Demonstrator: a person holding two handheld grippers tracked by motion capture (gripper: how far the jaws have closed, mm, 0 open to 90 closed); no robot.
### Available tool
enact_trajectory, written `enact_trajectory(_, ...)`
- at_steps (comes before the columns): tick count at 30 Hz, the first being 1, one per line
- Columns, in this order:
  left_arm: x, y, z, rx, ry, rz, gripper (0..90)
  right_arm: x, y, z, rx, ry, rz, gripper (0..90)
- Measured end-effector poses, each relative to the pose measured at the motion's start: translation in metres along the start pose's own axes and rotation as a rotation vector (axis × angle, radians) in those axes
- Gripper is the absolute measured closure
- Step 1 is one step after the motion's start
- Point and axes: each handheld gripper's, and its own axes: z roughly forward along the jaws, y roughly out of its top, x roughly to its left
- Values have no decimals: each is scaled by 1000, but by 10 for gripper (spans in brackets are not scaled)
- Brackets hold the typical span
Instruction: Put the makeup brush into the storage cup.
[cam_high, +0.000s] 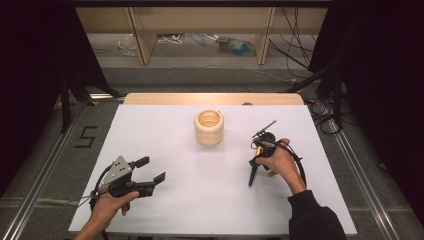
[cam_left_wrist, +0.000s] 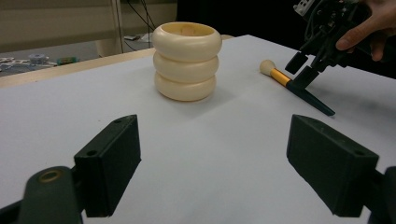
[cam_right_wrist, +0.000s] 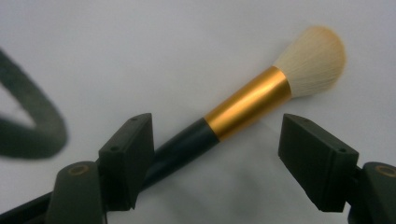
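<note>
A makeup brush (cam_right_wrist: 247, 103) with cream bristles, a gold ferrule and a black handle lies on the white table (cam_high: 165, 145) at the right. My right gripper (cam_right_wrist: 217, 154) points down over it, jaws open on either side of the handle near the ferrule. The right pad stands clear of the brush; the left one is close against the handle. From the high view the brush handle (cam_high: 252, 175) juts out below the right gripper (cam_high: 257, 152). A cream holder (cam_high: 209, 127) made of three stacked rings stands upright at the table's centre. My left gripper (cam_high: 153, 169) is open and holds nothing at the front left.
In the left gripper view the holder (cam_left_wrist: 187, 60) stands ahead, with the brush (cam_left_wrist: 279, 76) and the right gripper (cam_left_wrist: 302, 69) to its right. A dark cable loop (cam_right_wrist: 42, 126) lies on the table beside the brush. Wooden furniture legs and cables sit on the floor beyond the table's far edge.
</note>
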Motion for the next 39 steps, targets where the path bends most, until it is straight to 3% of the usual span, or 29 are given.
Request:
enact_trajectory(1, 0, 0, 0, 0, 0, 0, 175, 1, 0, 0, 4, -26, 4, 285)
enact_trajectory(6, 0, 0, 0, 2, 1, 4, 176, 0, 1, 2, -6, -19, -23, 301)
enact_trajectory(8, -1, 0, 0, 1, 1, 1, 175, 2, 2, 2, 13, -21, 16, 301)
enact_trajectory(9, -1, 0, 0, 2, 1, 2, 176, 0, 2, 3, 11, -18, -14, 302)
enact_trajectory(11, -1, 0, 0, 2, 1, 2, 175, 0, 2, 5, 11, -16, -2, 306)
enact_trajectory(13, -1, 0, 0, 2, 1, 1, 175, -1, 2, 6, 11, -16, -20, 310)
enact_trajectory(15, -1, 0, 0, 2, 0, 2, 176, 0, 3, 6, 43, -17, 0, 311)
enact_trajectory(27, -1, 0, 0, 2, 0, 3, 175, -6, 1, 6, 57, -7, -62, 469)
enact_trajectory(39, -1, 0, 0, 0, 0, 0, 175, -8, 2, 6, 99, -14, -66, 586)
